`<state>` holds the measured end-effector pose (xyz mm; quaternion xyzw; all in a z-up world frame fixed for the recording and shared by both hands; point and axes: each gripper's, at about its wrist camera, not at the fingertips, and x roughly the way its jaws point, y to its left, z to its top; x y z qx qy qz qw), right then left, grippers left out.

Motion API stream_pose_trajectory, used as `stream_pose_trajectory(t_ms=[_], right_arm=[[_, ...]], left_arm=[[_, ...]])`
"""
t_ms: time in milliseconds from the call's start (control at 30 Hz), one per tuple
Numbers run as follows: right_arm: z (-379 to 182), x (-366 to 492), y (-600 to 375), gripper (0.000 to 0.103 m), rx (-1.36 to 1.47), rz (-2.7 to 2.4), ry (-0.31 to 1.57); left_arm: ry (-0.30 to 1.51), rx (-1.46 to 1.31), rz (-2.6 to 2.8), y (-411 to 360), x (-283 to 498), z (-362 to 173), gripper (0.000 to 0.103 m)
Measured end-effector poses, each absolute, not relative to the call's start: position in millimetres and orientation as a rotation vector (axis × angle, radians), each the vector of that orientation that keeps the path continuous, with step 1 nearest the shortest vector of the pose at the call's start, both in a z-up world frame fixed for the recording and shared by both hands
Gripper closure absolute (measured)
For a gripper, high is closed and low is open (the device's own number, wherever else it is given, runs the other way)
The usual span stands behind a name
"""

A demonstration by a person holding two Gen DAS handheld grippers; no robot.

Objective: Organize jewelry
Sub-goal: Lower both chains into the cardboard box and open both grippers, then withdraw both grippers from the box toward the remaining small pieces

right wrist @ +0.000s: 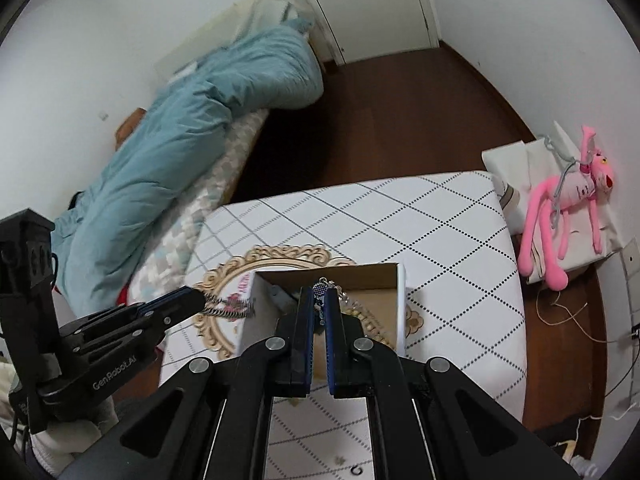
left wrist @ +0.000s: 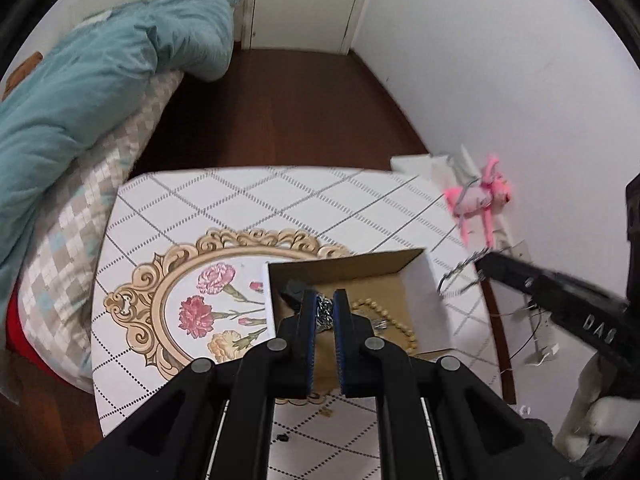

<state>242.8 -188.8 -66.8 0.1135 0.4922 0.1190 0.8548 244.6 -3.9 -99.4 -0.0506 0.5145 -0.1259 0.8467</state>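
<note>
Left gripper (left wrist: 324, 306): clamped on silver chain (left wrist: 325, 312) above cardboard box (left wrist: 412, 268) | Right gripper (right wrist: 319, 298): pinching thin chain (right wrist: 340, 294) over box | Bead necklace (left wrist: 394, 322): inside box

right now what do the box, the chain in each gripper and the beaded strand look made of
Box: cardboard, matte brown inside, white outside, with folded corners.
Chains: both look like metal. The left gripper pinches a bunched, glinting silver chain; the right gripper holds a thin silvery one.
Beaded strand: round cream beads, possibly faux pearl or wood.
</note>
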Motion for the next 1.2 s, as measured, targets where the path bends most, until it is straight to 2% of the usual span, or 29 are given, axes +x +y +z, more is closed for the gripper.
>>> stream_pose_trajectory(t_ms=[267, 367, 400, 433, 500, 567, 633, 700, 767, 800, 900, 933, 1000, 1033, 1100, 1200], right_arm=[[-112, 286, -190, 0.098, 0.205, 0.221, 1.139], [-126, 297, -182, 0.097, 0.17, 0.226, 1.178], [-131, 300, -180, 0.097, 0.161, 0.223, 1.199], [-135, 302, -178, 0.097, 0.149, 0.212, 1.216], [-141, 303, -175, 0.097, 0.116, 0.191, 1.242], [-143, 301, -173, 0.088, 0.081, 0.167, 1.244], [-142, 297, -174, 0.064, 0.049, 0.134, 1.224], [-140, 291, -176, 0.056, 0.038, 0.115, 1.209], [-139, 285, -178, 0.052, 0.02, 0.092, 1.191], [-138, 280, -179, 0.045, 0.009, 0.074, 1.181], [-139, 266, -178, 0.019, -0.027, 0.039, 1.154], [-139, 262, -177, 0.014, -0.041, 0.031, 1.148], [-142, 252, -175, 0.012, -0.063, 0.02, 1.145], [-144, 249, -174, 0.006, -0.068, 0.017, 1.146], [-146, 242, -171, 0.0, -0.081, 0.006, 1.142], [-149, 234, -167, 0.0, -0.097, -0.008, 1.133]], left_arm=[[1.186, -0.079, -0.211, -7, 265, -136, 0.095], [1.21, -0.058, -0.176, -8, 271, -140, 0.086], [1.212, -0.056, -0.16, -7, 273, -141, 0.075], [1.208, -0.057, -0.15, -6, 274, -141, 0.059], [1.193, -0.052, -0.118, -2, 275, -140, 0.038], [1.175, -0.042, -0.086, 2, 275, -139, 0.035], [1.177, -0.036, -0.062, 6, 275, -140, 0.035], [1.169, -0.039, -0.045, 10, 273, -141, 0.034], [1.15, -0.036, -0.024, 14, 268, -142, 0.026], [1.143, -0.03, -0.019, 14, 267, -143, 0.019], [1.134, -0.009, -0.001, 16, 257, -147, 0.016], [1.139, 0.0, 0.004, 15, 255, -149, 0.009], [1.141, 0.009, 0.003, 14, 250, -153, 0.001], [1.138, 0.015, 0.003, 13, 248, -154, 0.001], [1.132, 0.033, 0.013, 11, 242, -156, 0.001], [1.128, 0.033, 0.017, 10, 235, -158, 0.001]])
